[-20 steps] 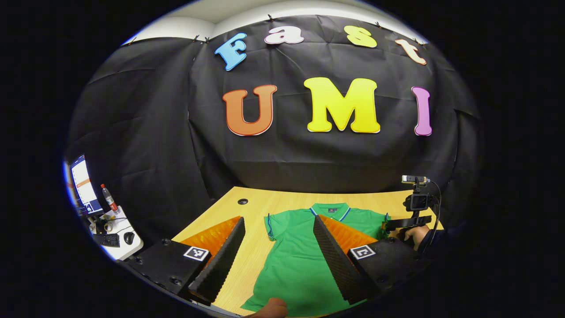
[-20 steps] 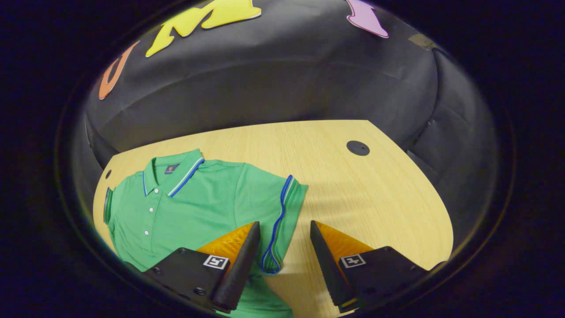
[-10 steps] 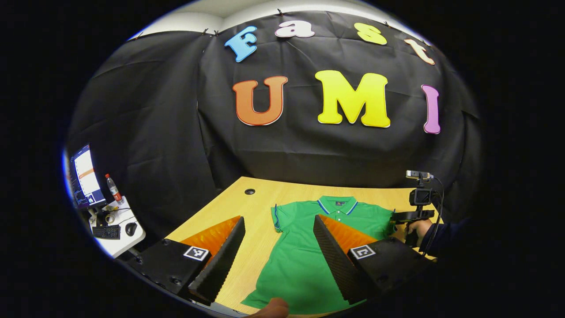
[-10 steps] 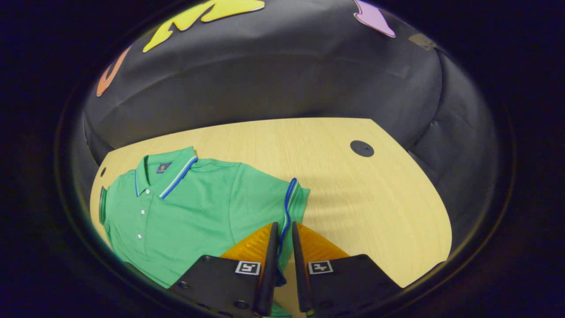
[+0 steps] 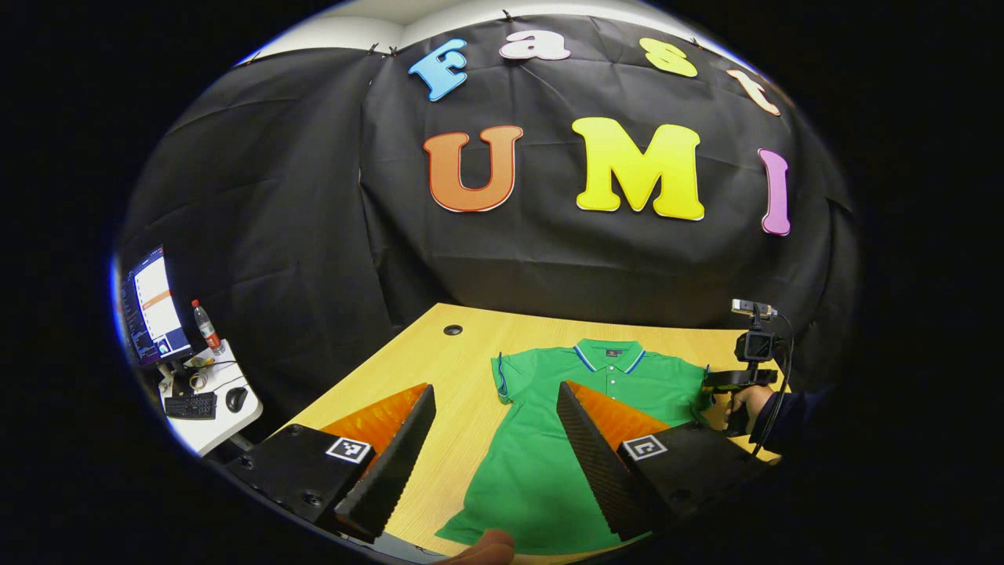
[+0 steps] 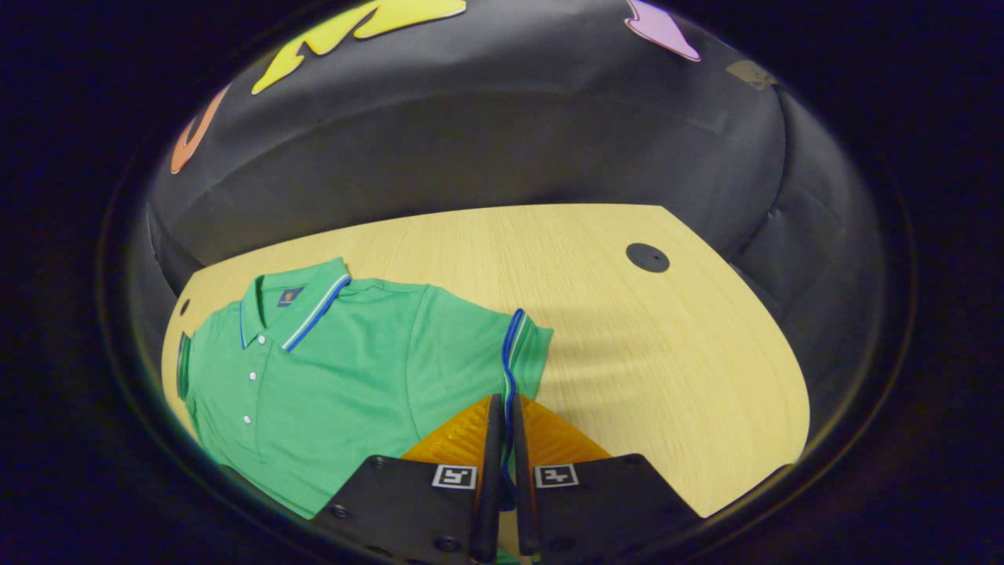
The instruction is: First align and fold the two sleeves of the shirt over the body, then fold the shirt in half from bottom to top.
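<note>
pinching the cuff of the right sleeve (image 6: pixel 518 357), the right gripper (image 6: pixel 502 479) has both fingers closed on that striped edge at the shirt's right side. from there the body of the shirt (image 6: pixel 329 392) lies to its left, so the fold likely goes leftward across it. the left gripper (image 5: pixel 490 463) hangs wide open above the near hem, holding nothing. the shirt lies flat on the table (image 6: pixel 643 353), long axis near to far, collar (image 5: pixel 608 357) pointing far.

My right gripper (image 6: pixel 502 439) has closed from wide open onto the sleeve (image 6: pixel 514 357) cuff. My left gripper (image 5: pixel 490 439) has drifted back, the shirt (image 5: pixel 565 439) sitting farther right.
</note>
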Tool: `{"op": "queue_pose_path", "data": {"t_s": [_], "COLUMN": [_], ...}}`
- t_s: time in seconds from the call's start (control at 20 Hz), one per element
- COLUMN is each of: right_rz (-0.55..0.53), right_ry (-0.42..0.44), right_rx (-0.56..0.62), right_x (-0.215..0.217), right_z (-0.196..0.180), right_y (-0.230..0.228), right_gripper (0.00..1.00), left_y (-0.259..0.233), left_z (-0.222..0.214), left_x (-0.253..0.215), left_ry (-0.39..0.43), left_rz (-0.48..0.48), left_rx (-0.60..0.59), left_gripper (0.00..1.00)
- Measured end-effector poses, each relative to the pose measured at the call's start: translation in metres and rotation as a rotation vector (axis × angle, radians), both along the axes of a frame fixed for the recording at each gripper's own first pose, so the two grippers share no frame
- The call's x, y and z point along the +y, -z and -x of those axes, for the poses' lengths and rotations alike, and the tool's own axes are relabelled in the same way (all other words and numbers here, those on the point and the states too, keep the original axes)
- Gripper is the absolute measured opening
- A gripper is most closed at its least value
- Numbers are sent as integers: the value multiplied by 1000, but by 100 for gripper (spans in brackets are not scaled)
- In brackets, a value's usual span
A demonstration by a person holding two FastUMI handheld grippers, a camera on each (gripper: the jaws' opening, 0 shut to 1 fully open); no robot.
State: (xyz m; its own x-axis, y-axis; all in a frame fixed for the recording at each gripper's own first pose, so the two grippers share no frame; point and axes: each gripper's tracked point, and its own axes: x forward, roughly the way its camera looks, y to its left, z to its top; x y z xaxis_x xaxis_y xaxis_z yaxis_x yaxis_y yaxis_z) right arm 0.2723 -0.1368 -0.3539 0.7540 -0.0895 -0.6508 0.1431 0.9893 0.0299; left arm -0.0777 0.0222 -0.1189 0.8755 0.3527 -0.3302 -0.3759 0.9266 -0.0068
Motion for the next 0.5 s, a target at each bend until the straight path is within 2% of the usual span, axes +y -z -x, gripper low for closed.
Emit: {"op": "queue_pose_path", "data": {"t_s": [0.05, 0.1, 0.5], "right_rz": [6, -13, 31], "right_ry": [12, 7, -65], "right_rx": [-4, -14, -67], "right_x": [-6, -1, 15], "right_z": [2, 2, 3], "right_y": [-3, -7, -45], "right_gripper": [4, 4, 2], "left_y": [0, -1, -7], "left_z": [0, 0, 1], "left_x": [3, 5, 21], "left_ry": [-1, -2, -17], "left_rz": [-4, -3, 17], "left_rx": [-1, -2, -28], "left_gripper": [100, 100, 100]}}
